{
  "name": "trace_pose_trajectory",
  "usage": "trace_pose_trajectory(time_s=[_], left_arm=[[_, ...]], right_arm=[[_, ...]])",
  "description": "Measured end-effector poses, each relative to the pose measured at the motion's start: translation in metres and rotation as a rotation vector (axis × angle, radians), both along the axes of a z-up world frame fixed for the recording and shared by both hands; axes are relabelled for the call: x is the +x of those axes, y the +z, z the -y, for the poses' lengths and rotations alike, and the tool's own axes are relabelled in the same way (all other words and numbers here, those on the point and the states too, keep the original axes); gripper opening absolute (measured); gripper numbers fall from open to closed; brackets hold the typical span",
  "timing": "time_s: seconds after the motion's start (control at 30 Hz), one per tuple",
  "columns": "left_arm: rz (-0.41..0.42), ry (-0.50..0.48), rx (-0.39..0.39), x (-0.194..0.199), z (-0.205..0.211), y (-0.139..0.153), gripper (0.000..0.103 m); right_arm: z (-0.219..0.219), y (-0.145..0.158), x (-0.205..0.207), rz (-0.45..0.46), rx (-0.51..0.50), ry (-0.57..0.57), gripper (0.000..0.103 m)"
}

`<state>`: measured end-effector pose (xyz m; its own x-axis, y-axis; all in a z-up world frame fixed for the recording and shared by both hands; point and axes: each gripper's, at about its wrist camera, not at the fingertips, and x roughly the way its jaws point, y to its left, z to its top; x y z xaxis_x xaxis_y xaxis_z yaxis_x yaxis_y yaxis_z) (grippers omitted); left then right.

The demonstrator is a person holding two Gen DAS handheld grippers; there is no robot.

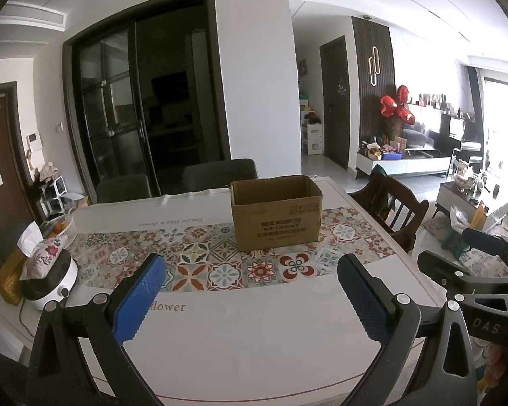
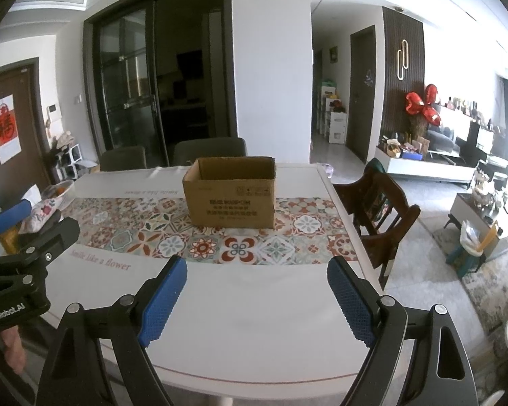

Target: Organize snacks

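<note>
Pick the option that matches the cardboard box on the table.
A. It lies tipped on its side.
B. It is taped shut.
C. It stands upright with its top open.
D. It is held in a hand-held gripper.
C: the cardboard box stands upright on the table with its flaps open at the top, untouched and apart from both grippers.

Both wrist cameras are looking from the table's near edge, tilted downward, sharing the far-side cardboard box.

Home dining area: patterned tablecloth, chairs, probably living room sofa beyond.
</note>
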<state>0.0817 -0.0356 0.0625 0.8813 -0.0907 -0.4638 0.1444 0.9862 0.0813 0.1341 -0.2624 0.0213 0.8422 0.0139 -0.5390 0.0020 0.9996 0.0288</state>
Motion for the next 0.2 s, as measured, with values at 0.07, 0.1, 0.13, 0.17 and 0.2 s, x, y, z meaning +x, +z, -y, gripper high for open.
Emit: trace_pose_trajectory(time_s=[0.07, 0.1, 0.13, 0.17, 0.2], left_arm=[[0.002, 0.0, -0.002, 0.0, -0.0002, 0.0008, 0.103], [0.004, 0.001, -0.002, -0.0007, 0.0014, 0.0006, 0.103], [0.006, 0.001, -0.003, -0.0011, 0.0021, 0.0012, 0.103], [0.006, 0.0, -0.003, -0.0013, 0.0026, 0.0021, 0.103], [0.006, 0.0, -0.003, -0.0017, 0.0028, 0.0016, 0.103]], right_arm=[[-0.0003, -0.0001, 0.0001, -0.001, 0.0, -0.001, 0.086], [-0.0003, -0.0001, 0.0001, -0.002, 0.0, -0.002, 0.086], [0.0002, 0.0012, -0.0003, -0.002, 0.0, -0.002, 0.086], [-0.0002, 0.0022, -0.0002, -0.002, -0.001, -0.003, 0.086], [-0.0005, 0.0034, 0.0001, -0.003, -0.001, -0.004, 0.086]])
